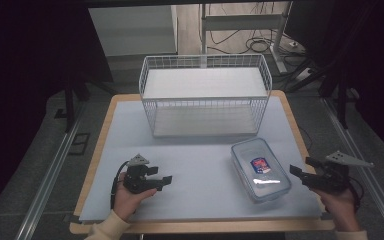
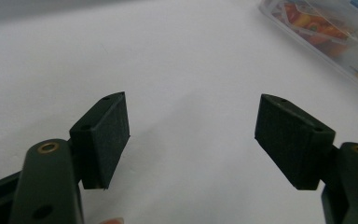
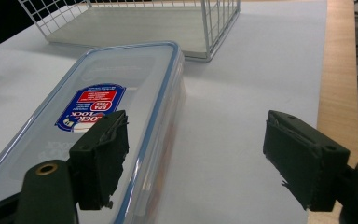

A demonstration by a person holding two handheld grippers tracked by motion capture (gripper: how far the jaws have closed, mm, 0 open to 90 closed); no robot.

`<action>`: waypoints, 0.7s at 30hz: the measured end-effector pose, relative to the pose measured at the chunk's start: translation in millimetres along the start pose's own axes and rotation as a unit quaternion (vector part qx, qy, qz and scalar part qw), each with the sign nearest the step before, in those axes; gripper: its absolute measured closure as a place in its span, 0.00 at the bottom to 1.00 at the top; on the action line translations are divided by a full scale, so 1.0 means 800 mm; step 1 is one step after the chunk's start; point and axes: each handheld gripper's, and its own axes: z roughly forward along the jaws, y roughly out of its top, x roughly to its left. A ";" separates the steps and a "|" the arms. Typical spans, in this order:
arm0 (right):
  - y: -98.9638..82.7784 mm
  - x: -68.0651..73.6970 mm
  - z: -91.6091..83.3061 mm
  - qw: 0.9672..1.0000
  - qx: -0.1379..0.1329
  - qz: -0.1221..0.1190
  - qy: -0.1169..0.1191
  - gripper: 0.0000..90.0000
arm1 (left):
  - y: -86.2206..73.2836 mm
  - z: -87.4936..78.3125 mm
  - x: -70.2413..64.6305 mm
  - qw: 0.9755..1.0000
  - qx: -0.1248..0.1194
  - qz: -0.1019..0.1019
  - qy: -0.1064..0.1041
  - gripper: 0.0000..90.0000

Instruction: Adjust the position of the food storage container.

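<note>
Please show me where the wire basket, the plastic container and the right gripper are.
wire basket (image 1: 204, 102), high view, on its front wall.
plastic container (image 1: 260, 169), high view, on the middle of its lid.
right gripper (image 3: 196, 161), right gripper view, midway between its open jaws.

Clear plastic lidded container (image 2: 326, 32) runs off the left gripper view's top-right corner, contents a blur; in the right gripper view its near end is cut off too.

A wooden-edged table (image 1: 94, 165) carries a pale blue-grey sheet (image 1: 200, 165) over nearly all its top. On that sheet stands a white wire basket (image 1: 205, 95), and a clear lidded container (image 1: 260, 169) lies just in front of the basket's right end, apart from it.
</note>
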 end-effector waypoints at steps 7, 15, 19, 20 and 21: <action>0.005 0.005 0.003 0.999 0.019 -0.019 0.027 0.37 | 0.001 -0.003 0.002 1.000 -0.002 0.000 0.000 0.29; 0.008 0.010 0.000 0.999 0.024 -0.034 0.026 0.73 | 0.001 -0.003 0.003 1.000 -0.001 0.000 0.000 0.29; 0.010 0.009 -0.006 0.998 0.038 -0.041 0.018 0.87 | 0.001 -0.003 0.003 1.000 0.000 0.000 0.000 0.29; 0.010 0.009 -0.008 0.998 0.046 -0.046 0.016 0.93 | 0.001 -0.003 0.002 1.000 0.000 0.001 0.000 0.29; 0.010 0.009 -0.008 0.998 0.046 -0.046 0.016 0.93 | 0.001 -0.003 0.002 1.000 0.000 0.001 0.000 0.29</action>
